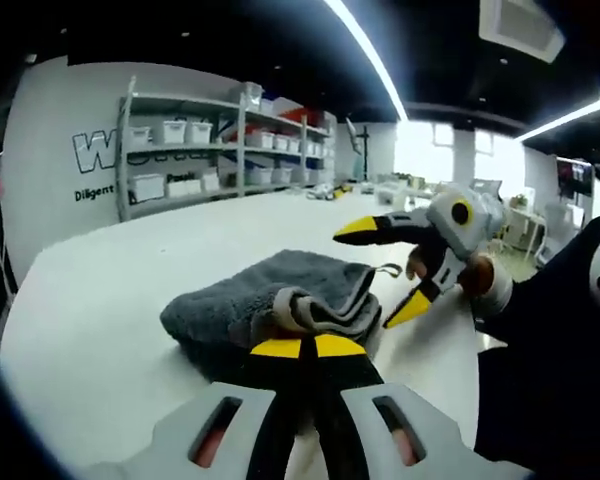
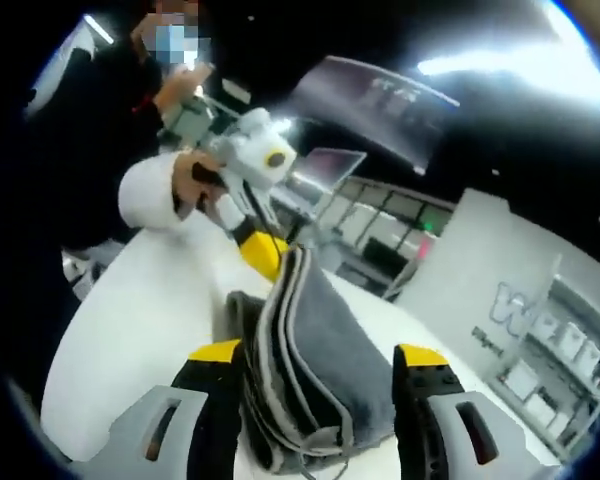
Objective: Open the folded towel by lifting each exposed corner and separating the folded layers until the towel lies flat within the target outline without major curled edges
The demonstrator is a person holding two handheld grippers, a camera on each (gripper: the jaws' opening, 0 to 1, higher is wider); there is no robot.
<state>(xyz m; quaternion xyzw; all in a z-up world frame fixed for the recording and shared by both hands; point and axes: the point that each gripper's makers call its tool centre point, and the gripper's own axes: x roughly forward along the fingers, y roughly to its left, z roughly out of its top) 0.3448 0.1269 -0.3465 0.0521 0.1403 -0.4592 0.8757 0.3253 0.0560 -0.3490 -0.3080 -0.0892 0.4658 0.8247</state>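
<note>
One grey towel [image 1: 270,300], two grippers, left gripper [image 1: 308,347], right gripper [image 2: 320,353], one table [image 1: 100,300], one shelf unit [image 1: 220,150]

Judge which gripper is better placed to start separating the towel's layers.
Left, probably. The left gripper is shut on a corner of the folded grey towel. The right gripper is open, its jaws straddling the stack without pinching any layer.

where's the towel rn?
Folded grey towel lies on the white table, its near edge at the shut left gripper; in the right gripper view it sits between the open right gripper.
</note>
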